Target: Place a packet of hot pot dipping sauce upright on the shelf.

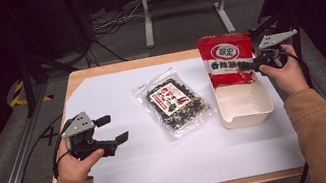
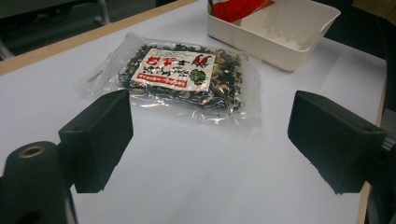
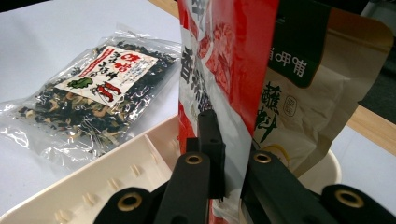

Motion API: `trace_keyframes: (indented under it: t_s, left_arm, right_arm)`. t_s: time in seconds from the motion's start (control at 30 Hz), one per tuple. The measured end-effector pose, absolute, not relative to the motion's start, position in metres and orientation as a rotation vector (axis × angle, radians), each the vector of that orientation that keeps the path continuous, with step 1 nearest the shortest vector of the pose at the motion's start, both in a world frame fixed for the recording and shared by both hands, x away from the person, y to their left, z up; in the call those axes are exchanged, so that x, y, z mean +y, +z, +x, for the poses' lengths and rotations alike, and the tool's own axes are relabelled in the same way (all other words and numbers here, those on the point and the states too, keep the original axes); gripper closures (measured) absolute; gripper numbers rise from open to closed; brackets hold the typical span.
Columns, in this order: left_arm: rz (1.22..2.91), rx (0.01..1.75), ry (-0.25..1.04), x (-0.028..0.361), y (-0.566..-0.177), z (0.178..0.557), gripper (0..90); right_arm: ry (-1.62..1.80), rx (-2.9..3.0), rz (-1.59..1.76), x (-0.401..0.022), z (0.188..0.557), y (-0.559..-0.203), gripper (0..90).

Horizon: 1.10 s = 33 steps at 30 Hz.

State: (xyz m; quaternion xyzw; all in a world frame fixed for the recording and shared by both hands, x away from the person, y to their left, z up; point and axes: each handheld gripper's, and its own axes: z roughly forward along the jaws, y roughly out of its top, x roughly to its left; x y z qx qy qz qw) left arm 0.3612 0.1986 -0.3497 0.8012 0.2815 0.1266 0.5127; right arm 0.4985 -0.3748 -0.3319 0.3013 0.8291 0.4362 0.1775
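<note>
In the high view, the red snack pouch (image 1: 226, 58) is held upright by the right gripper (image 1: 247, 65), whose jaws are closed on the pouch's right edge. The pouch's lower end is seen at the far end of the white tray (image 1: 245, 105), so the placing is judged to be under way but not finished: the pouch is not yet laid down or released. The clear seaweed bag (image 1: 174, 101) is seen flat on the bench (image 1: 130, 173), well apart from the right jaws and beside the tray. The left gripper (image 1: 112, 129) is held over the bench with its jaws wide and nothing between them.

In the left gripper view, the two black jaws are spread wide, with bare bench between them. The seaweed bag (image 2: 182, 77) lies ahead of the jaws, just beyond the left one, untouched. The tray (image 2: 280, 35) is seen farther ahead, toward the right jaw's side, with a red corner of the pouch (image 2: 236, 9) inside its far end.

In the right gripper view, the jaws are narrowed onto the pouch (image 3: 224, 70), which rises straight up from between them. A beige packet (image 3: 308, 93) is seen just behind the pouch, on the right jaw's side. The tray's rim (image 3: 112, 172) runs below the jaws to the left. The seaweed bag (image 3: 88, 93) lies beyond that rim. It is judged that the lowering and release of the pouch remain, and that the seaweed bag is still to be packed.
</note>
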Motion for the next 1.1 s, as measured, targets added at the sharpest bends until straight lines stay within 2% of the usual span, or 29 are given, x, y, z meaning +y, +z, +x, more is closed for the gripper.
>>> trace_keyframes:
  t_s: [0.93, 1.1]
  left_arm:
    - [1.941, 0.668, 0.276, 0.191, -0.355, 0.37, 15.0]
    - [1.889, 0.713, 0.266, 0.188, -0.359, 0.374, 8.5]
  right_arm:
    - [1.117, 2.3, 1.01, -0.381, 0.493, -0.37, 88.9]
    - [1.09, 2.294, 1.021, -0.379, 0.49, -0.37, 88.8]
